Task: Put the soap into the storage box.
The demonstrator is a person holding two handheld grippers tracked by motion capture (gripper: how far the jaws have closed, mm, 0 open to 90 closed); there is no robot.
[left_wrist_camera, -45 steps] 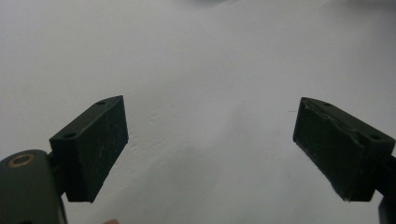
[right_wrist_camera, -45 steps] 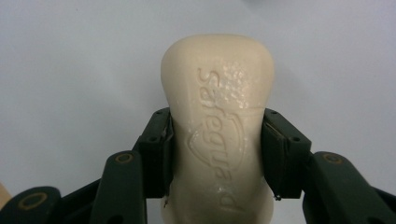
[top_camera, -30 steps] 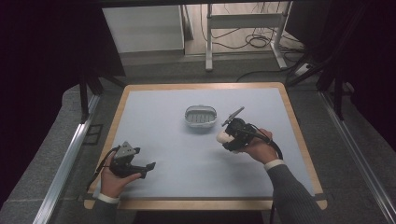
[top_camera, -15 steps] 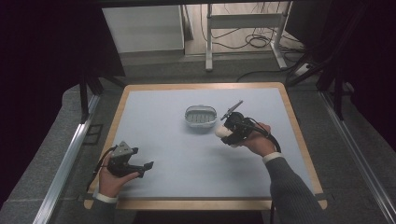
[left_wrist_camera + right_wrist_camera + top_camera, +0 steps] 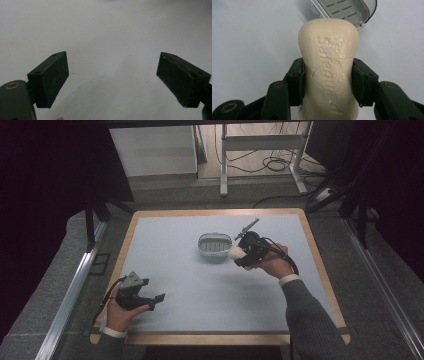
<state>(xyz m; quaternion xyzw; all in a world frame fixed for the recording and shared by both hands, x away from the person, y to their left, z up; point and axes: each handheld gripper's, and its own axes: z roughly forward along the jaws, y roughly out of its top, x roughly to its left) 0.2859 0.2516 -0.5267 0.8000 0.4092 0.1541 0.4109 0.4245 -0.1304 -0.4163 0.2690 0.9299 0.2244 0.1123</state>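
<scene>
Bench (image 5: 165,240), pale blue-grey with a wooden rim, takes up the middle of the high view, with cables and a metal frame on the floor at the upper edge of the frame. From the bottom of that view come 2 forearms, the right one in a grey sleeve (image 5: 310,320). Near the bench's middle, slightly toward the upper part of the frame, sits a grey oval soap dish (image 5: 214,244) with a slotted floor; in the right gripper view it shows at the top of the frame, beyond the soap. Just right of the dish in the high view, the right claw (image 5: 238,254) is held above the bench, pinching a cream bar of soap (image 5: 329,72) by its 2 long sides; raised "Safeguard" lettering runs along the bar's face. The soap's far end points toward the dish, near it but apart. At the lower left of the high view, the left claw (image 5: 158,298) rests low by the bench's near edge, its jaws spread wide over bare surface.
</scene>
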